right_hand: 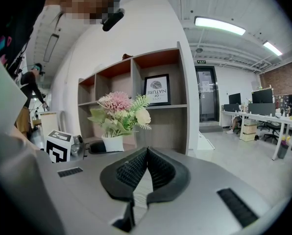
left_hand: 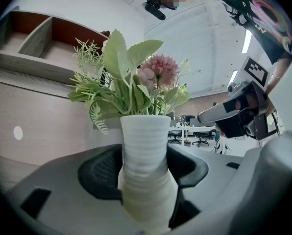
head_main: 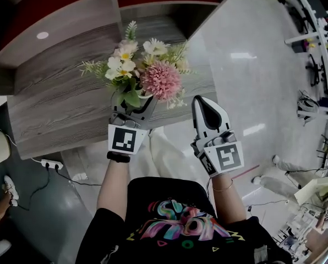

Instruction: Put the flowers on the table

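Observation:
A bunch of flowers [head_main: 145, 70], pink, white and cream with green leaves, stands upright in a ribbed white vase [left_hand: 143, 165]. My left gripper [head_main: 132, 106] is shut on the vase, its dark pads pressing on both sides of the narrow waist. In the left gripper view the flowers [left_hand: 136, 82] rise above the left gripper [left_hand: 143, 160]. My right gripper [head_main: 203, 106] hangs just right of the bunch, shut, with nothing between its pads. From the right gripper [right_hand: 146, 163] I see the flowers [right_hand: 119, 114] and vase [right_hand: 113, 143] to the left.
A wood-grain shelf unit [head_main: 59, 103] stands right behind the flowers, with open compartments and a framed picture [right_hand: 157, 89]. A power strip [head_main: 51, 163] with a cable lies on the floor at the left. Office desks and chairs [right_hand: 263, 116] stand far off on the right.

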Demonstrator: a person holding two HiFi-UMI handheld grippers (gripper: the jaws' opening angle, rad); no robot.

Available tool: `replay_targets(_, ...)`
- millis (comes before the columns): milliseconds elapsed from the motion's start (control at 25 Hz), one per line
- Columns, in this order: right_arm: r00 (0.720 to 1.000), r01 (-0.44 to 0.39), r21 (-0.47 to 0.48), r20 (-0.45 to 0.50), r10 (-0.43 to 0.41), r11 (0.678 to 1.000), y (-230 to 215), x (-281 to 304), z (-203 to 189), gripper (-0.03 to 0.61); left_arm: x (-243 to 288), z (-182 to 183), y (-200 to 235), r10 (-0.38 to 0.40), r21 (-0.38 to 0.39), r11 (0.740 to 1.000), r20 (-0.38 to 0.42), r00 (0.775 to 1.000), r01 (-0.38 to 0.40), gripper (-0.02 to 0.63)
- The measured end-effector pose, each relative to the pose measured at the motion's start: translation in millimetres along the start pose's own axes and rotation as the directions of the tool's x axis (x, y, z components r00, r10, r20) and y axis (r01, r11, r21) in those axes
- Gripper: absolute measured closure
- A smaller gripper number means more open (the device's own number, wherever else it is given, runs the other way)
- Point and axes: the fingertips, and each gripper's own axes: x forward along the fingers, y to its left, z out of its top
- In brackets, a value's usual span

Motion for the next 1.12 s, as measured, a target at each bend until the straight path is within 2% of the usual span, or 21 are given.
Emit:
replay_targets(240,0.999,-0.007,-0.009,-0.034,0.007,1.000,0,2,-5,0.561,-5,-1,2,0.004,0.001,1.000,-0.010,1.000,-0.004,0.337)
replay_targets(640,1.000,-0.012,0.020,0.015,0.011,1.000,0,3,4,0.561,-28,-8,4,0.032,-0.024,0.999,-0.054,0.998,-0.034,0.333)
replay_targets(840,1.000,-0.014,-0.008,0.003,0.014,1.000,-1,-4,8,0.561,-46,0,2,0.049,-0.025,0.998,-0.075,0.996,-0.051,0.333)
replay_targets(1120,0.999,0.005,-0.008,0.031,-0.005,1.000,-5,-15,30,0.561,-67,22,1,0.079,-0.025,0.996,-0.075,0.994,-0.081,0.333)
